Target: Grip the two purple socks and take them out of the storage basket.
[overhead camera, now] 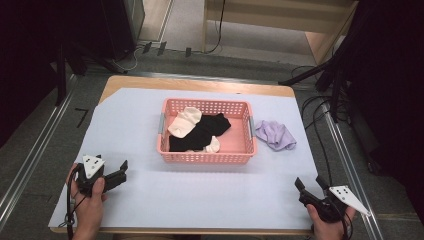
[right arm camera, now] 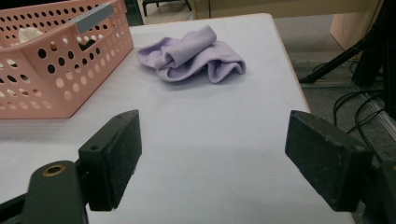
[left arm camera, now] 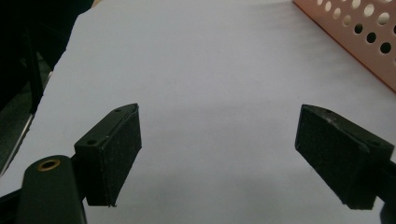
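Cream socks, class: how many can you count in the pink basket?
2: one cream sock lies at the back left of the pink basket, the other near the front, both on black socks. More may be hidden underneath.

A dark mark like the numeral 7, perhaps only tape, sits on the floor (overhead camera: 81, 117) left of the table.

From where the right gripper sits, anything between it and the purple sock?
Nothing visible. Bare table lies between the open right gripper and the purple sock; the pink basket stands off to the sock's side.
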Demonstrator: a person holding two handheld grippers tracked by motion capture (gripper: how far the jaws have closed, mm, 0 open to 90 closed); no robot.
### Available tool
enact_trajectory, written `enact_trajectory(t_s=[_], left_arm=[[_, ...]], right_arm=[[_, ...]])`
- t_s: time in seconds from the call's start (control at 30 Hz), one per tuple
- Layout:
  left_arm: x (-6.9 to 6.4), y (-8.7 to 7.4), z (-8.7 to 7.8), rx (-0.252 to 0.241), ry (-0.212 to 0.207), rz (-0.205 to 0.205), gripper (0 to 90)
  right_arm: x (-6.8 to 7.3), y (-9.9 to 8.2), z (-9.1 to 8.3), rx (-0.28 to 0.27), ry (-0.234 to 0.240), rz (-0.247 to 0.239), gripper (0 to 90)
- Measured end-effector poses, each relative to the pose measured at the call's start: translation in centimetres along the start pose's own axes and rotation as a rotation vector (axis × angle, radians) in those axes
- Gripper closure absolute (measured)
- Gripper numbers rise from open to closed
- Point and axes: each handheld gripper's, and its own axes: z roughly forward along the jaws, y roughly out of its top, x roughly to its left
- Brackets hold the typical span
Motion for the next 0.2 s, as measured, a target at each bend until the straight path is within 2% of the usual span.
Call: enact_trajectory(t_s=[0.2], left_arm=[[0.02, 0.02, 0.02, 0.004, -0.002, 0.001, 15.4]], right_arm=[[0.03, 0.02, 0.04, 0.011, -0.002, 0.012, 18.8]])
